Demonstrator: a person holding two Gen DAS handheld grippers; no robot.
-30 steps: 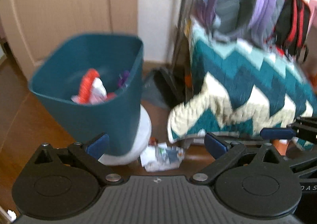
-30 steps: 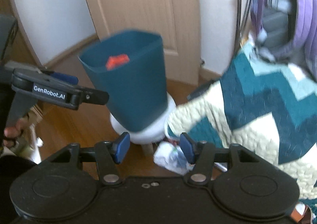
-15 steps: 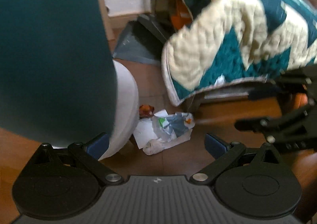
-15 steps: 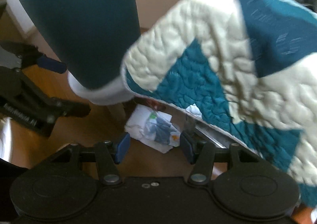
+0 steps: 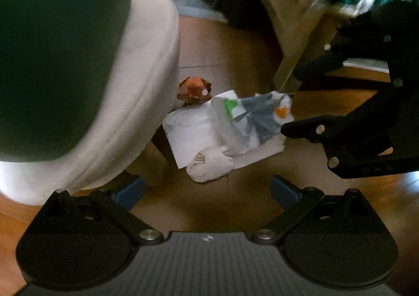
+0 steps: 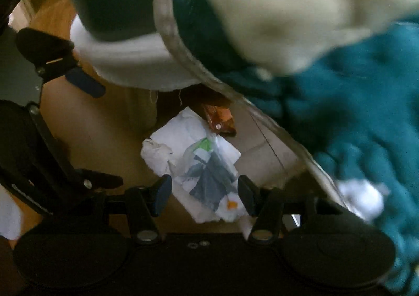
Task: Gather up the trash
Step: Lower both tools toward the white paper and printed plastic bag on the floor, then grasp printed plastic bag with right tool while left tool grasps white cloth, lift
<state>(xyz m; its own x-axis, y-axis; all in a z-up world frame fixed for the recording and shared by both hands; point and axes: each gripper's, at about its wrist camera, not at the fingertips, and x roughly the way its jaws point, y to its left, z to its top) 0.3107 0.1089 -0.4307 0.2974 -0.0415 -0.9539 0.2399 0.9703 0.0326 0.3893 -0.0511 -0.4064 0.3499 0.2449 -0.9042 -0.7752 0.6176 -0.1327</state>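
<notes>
So the trash pile (image 6: 199, 162) is on the floor (image 5: 235, 60), tucked by the stool leg (image 5: 154, 162) under the bin (image 5: 52, 47). It's a flat white paper (image 5: 188, 136) with a crumpled plastic bag (image 5: 251, 120) on top, a wadded tissue (image 5: 209, 165) at the near edge in the left view, and a small orange-brown wrapper (image 5: 195, 89) on the far side.

My right gripper (image 6: 204, 193) has its fingers spread, and the near end of the bag sits right between the tips, nothing pinched yet. The left gripper (image 5: 207, 188) is spread wide too and empty, with the tissue just ahead of its tips.

I'd say I'm at the reach-in step for this pile. Next move, I think: ease the right one a touch lower and forward, then close on the bag, since it's the loosest thing and on top. The paper is flat on the floor, so it'll probably need an edge lifted separately.

The bag's long axis in the right view runs away from the fingers, leaning slightly left, with the grey-and-orange printed end nearest the tips and the green patch farther out. From the left gripper it lies roughly crosswise, printed end off to the right.

Quilt (image 6: 340, 86) hangs close on the right of the right fingers, so snagging it looks like a risk.
</notes>
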